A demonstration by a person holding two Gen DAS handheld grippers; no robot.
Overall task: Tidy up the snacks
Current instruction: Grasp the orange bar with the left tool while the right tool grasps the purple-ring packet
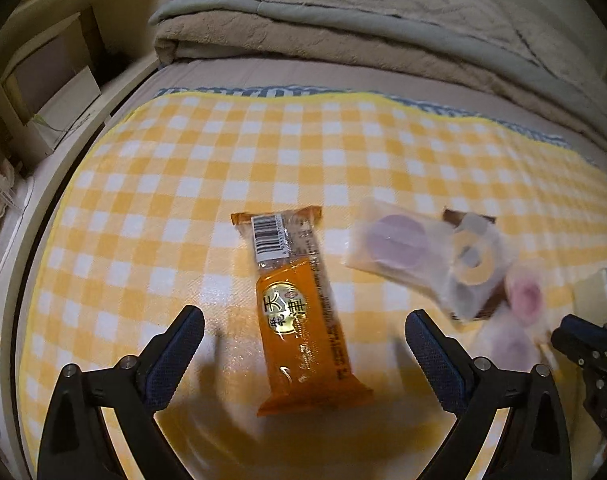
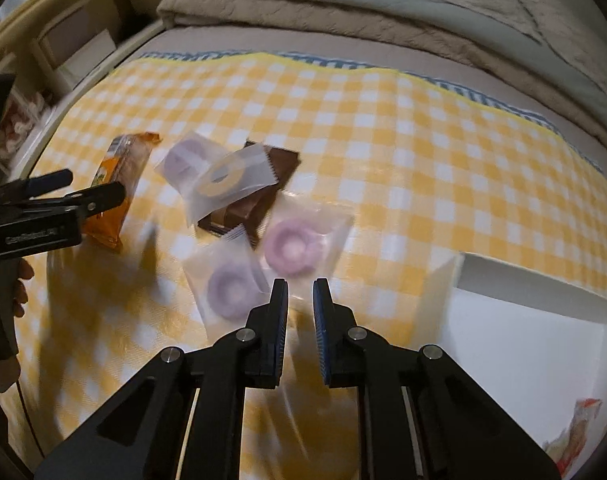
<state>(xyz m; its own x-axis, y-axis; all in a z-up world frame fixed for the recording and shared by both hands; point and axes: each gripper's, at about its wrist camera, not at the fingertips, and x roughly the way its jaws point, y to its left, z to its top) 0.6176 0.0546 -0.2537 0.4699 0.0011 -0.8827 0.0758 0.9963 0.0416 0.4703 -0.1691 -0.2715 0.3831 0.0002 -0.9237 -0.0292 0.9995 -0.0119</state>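
Snack bar (image 1: pixel 303 316) between wide-spread left tongs (image 1: pixel 304 342) | right tongs (image 2: pixel 300 294) narrowly parted, empty | white box (image 2: pixel 535 292) right

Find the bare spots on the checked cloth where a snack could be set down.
Free: the far cloth before the folded blankets, and left of the orange bar. Crowded: the ring packets between bar and white box.

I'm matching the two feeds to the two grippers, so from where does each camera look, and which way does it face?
Left wrist: sits on the left gripper, looking down and forward at the orange snack bar; its open fingers show.
Right wrist: sits on the right gripper, facing the ring snack packets beside the white box; its nearly closed fingers show.
Shared: the snacks, the yellow checked cloth, the folded blankets.
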